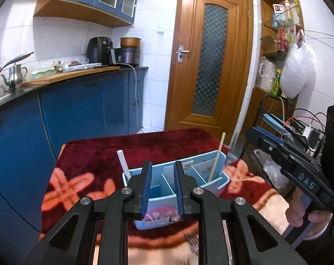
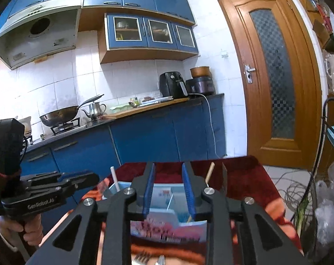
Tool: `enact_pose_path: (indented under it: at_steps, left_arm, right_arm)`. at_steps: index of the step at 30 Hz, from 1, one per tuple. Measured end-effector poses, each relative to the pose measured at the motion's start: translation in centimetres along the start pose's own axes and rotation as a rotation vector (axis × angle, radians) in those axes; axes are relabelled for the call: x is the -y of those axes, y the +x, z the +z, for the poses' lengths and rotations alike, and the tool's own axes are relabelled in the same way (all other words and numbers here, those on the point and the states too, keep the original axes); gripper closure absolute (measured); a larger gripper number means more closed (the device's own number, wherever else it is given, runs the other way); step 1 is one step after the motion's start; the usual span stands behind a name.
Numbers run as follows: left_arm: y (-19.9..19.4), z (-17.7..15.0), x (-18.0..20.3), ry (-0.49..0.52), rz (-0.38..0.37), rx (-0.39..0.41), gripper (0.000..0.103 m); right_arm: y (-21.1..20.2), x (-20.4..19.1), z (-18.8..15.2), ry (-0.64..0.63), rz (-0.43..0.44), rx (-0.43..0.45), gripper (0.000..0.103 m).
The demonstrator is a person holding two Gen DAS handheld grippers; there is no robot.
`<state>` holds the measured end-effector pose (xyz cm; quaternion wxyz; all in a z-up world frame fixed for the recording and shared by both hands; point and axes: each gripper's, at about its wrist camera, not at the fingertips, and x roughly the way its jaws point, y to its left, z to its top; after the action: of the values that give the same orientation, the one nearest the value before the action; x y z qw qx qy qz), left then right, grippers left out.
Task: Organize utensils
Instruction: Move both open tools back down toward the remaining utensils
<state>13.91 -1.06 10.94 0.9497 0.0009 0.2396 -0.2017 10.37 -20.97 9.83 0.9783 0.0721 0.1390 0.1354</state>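
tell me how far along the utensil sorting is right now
Done: a white utensil and a chopstick stand in the blue organizer. In hand: nothing; the left gripper and right gripper are both open and empty. Left: a fork lies on the red cloth in front of the organizer.

A wooden door (image 1: 207,57) with patterned glass stands shut. On the kitchen counter (image 2: 145,108) sit a wok (image 2: 58,116), a steel teapot (image 2: 95,109) and a black air fryer (image 2: 172,84). A white plastic bag (image 1: 297,70) hangs beside the shelves (image 1: 279,33).
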Motion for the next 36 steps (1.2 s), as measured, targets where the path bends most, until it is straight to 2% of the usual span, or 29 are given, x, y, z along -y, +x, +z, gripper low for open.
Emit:
enact_pose_path:
  at_steps: [5, 9, 14, 19, 21, 25, 30, 36]
  left_arm:
    - [-1.9, -0.5, 0.9, 0.009, 0.002, -0.006, 0.083]
    - [-2.9, -1.5, 1.3, 0.004, 0.023, -0.042, 0.083]
    - [-3.2, -3.3, 0.7, -0.048, 0.034, -0.140, 0.082]
    - [-3.4, -5.5, 0.7, -0.046, 0.050, -0.206, 0.082]
    - [-3.3, -6.4, 0.8, -0.047, 0.048, -0.236, 0.074]
    - [-2.6, -8.2, 1.3, -0.038, 0.044, -0.296, 0.072]
    - [-1.2, -10.5, 1.8, -0.041, 0.033, -0.384, 0.072]
    - [0.7, -12.8, 2.0, -0.089, 0.004, -0.505, 0.072]
  right_arm:
    - [-2.2, 0.1, -0.7, 0.027, -0.014, -0.069, 0.071]
    - [-3.6, 0.2, -1.6, 0.044, -0.019, -0.128, 0.071]
    - [-4.5, 0.3, -2.9, 0.057, -0.017, -0.204, 0.067]
    - [-5.1, 0.5, -5.0, 0.093, -0.015, -0.282, 0.064]
    - [-5.2, 0.4, -5.8, 0.103, -0.009, -0.305, 0.063]
    - [-5.1, 0.7, -7.4, 0.113, -0.012, -0.359, 0.061]
    - [-5.3, 1.3, -8.9, 0.144, -0.011, -0.402, 0.056]
    - [-5.5, 2.3, -10.2, 0.172, -0.017, -0.433, 0.055]
